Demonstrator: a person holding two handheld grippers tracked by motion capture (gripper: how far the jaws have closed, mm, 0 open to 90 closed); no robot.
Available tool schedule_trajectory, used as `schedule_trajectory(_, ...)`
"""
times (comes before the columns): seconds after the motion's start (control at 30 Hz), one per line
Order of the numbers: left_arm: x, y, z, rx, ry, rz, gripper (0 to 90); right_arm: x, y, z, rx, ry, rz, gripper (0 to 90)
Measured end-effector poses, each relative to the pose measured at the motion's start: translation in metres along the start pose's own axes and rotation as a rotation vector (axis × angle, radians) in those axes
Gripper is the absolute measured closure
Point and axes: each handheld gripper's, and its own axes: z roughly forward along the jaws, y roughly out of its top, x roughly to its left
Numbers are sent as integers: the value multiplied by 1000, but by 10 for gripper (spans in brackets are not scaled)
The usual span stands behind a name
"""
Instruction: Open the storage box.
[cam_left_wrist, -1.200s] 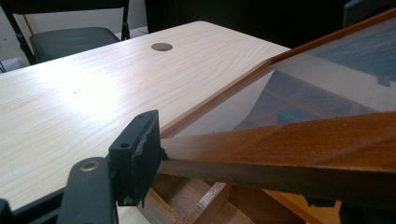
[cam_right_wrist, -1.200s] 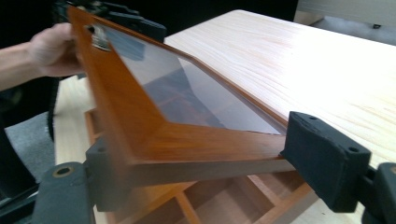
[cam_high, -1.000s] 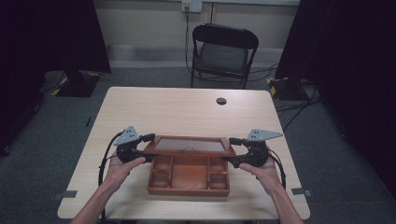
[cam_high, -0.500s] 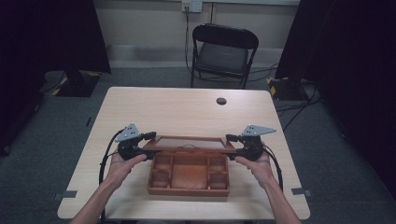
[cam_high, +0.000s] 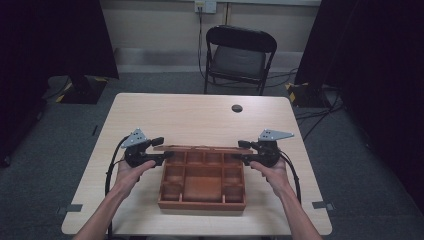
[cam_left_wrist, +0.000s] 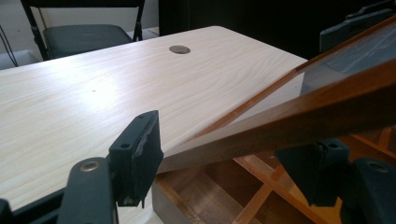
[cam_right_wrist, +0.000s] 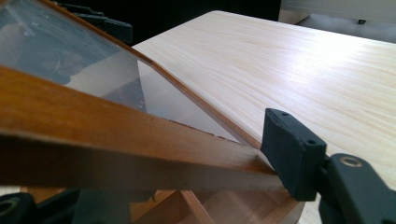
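A brown wooden box (cam_high: 202, 202) with several open compartments sits at the near middle of the table (cam_high: 190, 117). Its glass-paned lid (cam_high: 200, 148) is hinged along the far side and tilted up. My left gripper (cam_high: 167, 154) is at the lid's left end and my right gripper (cam_high: 240, 156) at its right end, both pointing inward. In the left gripper view the lid's wooden rail (cam_left_wrist: 289, 116) slants across between my wide-apart jaws, its low end against the left jaw. In the right gripper view the rail (cam_right_wrist: 93, 135) ends against the right jaw and hides the other jaw.
A round black grommet (cam_high: 237, 108) sits in the table's far middle. A folding chair (cam_high: 240, 55) stands beyond the table's far edge. Cables trail from both grippers over the near table edge, and dark curtains hang at both sides.
The lid has swung further up from the box. My right gripper has moved inward and a little farther from me; the left gripper has shifted slightly.
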Motion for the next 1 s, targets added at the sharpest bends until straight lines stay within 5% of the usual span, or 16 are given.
schedule_trajectory(0.5, 6, -4, 15, 8, 41, 11, 303, -10, 9, 3, -54, -27, 31, 464)
schedule_trajectory(1.0, 16, -10, 29, 3, 62, -27, 475, -24, 6, 6, -83, -76, 70, 545)
